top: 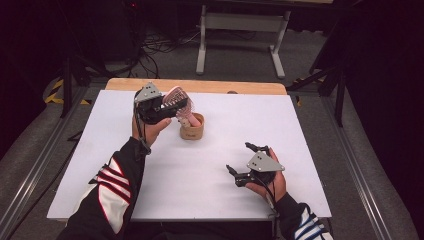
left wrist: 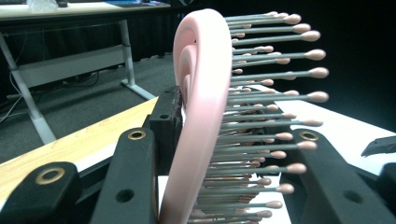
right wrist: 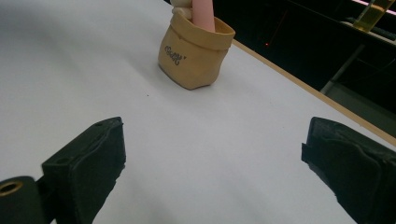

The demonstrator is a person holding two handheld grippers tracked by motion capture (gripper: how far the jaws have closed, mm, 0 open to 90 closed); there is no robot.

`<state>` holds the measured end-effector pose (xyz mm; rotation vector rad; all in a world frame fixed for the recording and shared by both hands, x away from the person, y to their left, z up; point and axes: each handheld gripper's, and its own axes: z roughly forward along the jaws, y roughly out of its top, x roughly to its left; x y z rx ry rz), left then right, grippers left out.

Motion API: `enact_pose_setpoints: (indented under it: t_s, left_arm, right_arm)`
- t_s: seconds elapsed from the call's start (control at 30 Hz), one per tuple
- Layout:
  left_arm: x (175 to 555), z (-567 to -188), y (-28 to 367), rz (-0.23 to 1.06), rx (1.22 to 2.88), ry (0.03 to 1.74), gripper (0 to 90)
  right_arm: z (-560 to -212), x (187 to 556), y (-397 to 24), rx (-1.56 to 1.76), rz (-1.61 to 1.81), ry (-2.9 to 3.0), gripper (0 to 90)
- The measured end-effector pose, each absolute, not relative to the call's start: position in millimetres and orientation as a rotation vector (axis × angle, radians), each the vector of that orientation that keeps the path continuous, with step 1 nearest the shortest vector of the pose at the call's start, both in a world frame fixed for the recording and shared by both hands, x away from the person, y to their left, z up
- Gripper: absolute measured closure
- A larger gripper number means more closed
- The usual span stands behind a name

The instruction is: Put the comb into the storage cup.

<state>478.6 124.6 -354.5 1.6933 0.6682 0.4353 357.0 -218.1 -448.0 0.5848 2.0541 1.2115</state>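
Left gripper (top: 172, 106): jaws closed on the head of a pink hairbrush (left wrist: 201, 93), one jaw against its smooth back, the other among the grey, pink-tipped bristles. Held above the far left part of the desk.

Pink hairbrush: head gripped and raised; handle slants down into a small tan pouch (top: 192, 127), its lower end inside the mouth. Whether the handle's tip rests on the pouch's bottom cannot be told.

Small tan pouch: upright, soft-sided, rim rolled over, dark lettering on one side. Stands on the white sheet just right of the left gripper, toward the far edge. In the right gripper view (right wrist: 195, 56) it sits ahead of the jaws with the pink handle rising from it.

Right gripper (top: 240, 162): jaws wide apart, nothing between them. Low over the near right part of the desk, pointing left and away, well apart from the pouch.

Desk (top: 210, 170): white sheet over a wooden top, with a strip of wood bare along the far edge.

Beyond: grey floor, a white-framed table (top: 240, 30), cables.
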Motion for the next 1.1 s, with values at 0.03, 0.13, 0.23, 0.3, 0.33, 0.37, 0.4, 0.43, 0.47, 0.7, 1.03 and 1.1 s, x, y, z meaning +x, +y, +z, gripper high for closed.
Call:
enact_pose_setpoints:
  t_s: [0.03, 0.13, 0.23, 0.3, 0.33, 0.37, 0.4, 0.43, 0.47, 0.7, 1.03, 1.1]
  left_arm:
    - [478.7, -354.8, 124.6, 0.435, 1.692, 0.667, 61.0]
    - [478.8, -355.5, 124.5, 0.433, 1.689, 0.671, 60.9]
    - [479.2, -356.3, 124.5, 0.435, 1.688, 0.67, 60.7]
    - [479.7, -356.9, 124.8, 0.436, 1.686, 0.674, 60.5]
    - [480.0, -357.1, 124.7, 0.437, 1.683, 0.676, 60.4]
    - [480.2, -357.3, 124.9, 0.437, 1.683, 0.677, 60.3]
    - [480.4, -357.4, 125.1, 0.436, 1.683, 0.677, 60.2]
    - [480.6, -357.5, 125.4, 0.445, 1.682, 0.677, 60.2]
    - [480.5, -357.6, 125.5, 0.454, 1.681, 0.684, 59.8]
    - [481.1, -357.3, 128.5, 0.462, 1.656, 0.695, 55.6]
    - [481.4, -355.8, 134.0, 0.46, 1.636, 0.696, 50.2]
    - [481.3, -355.1, 134.1, 0.467, 1.635, 0.695, 49.7]
  right_arm:
    - [-448.0, 357.1, -218.2, 0.585, 1.212, 2.054, 6.3]
    - [-447.9, 357.1, -218.2, 0.584, 1.212, 2.054, 6.4]
    - [-448.2, 357.0, -217.9, 0.583, 1.212, 2.056, 6.3]
    - [-448.1, 357.0, -217.9, 0.582, 1.213, 2.056, 6.4]
    - [-448.0, 357.0, -217.9, 0.582, 1.213, 2.055, 6.4]
    - [-448.0, 356.9, -217.9, 0.581, 1.213, 2.054, 6.4]
    - [-447.9, 356.8, -217.8, 0.581, 1.213, 2.054, 6.4]
    - [-447.9, 356.7, -217.7, 0.58, 1.212, 2.054, 6.4]
    - [-448.0, 356.7, -217.7, 0.58, 1.212, 2.055, 6.4]
    - [-448.2, 357.0, -217.7, 0.581, 1.212, 2.057, 6.4]
    - [-448.7, 357.3, -217.2, 0.581, 1.211, 2.063, 6.5]
    - [-448.7, 357.1, -217.0, 0.579, 1.21, 2.062, 6.5]
